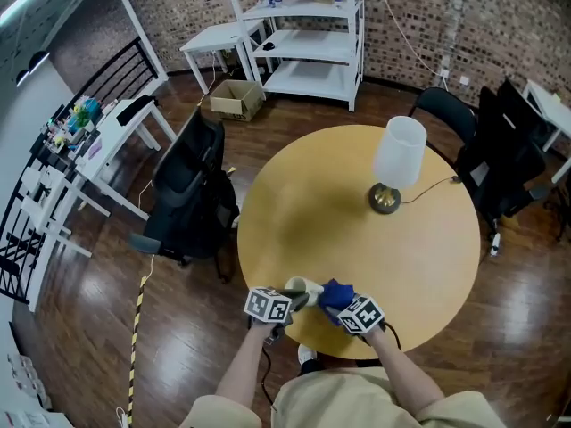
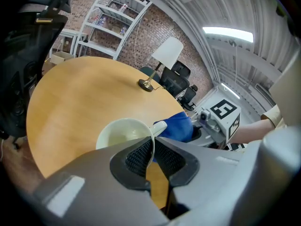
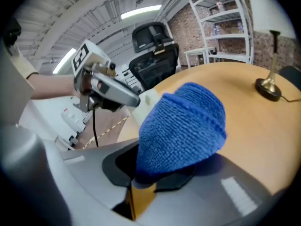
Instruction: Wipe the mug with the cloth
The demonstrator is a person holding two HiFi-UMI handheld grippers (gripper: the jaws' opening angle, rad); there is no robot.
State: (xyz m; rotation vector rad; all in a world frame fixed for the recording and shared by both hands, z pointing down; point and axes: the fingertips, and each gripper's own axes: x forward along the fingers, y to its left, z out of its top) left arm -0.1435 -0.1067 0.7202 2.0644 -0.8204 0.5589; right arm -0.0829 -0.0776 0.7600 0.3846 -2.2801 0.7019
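Gripping mug (image 2: 120, 134) rim in left fingers (image 2: 135, 157) | right fingers (image 3: 120, 166) clamp cloth (image 3: 183, 126) beside mug

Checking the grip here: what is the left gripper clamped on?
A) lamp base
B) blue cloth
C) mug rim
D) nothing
C: the left gripper pinches the wall of the mug at its rim; the cloth is in the right gripper.

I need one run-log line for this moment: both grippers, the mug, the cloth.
left gripper: shut on mug rim | right gripper: shut on cloth | cloth: at mug handle | place: near table edge
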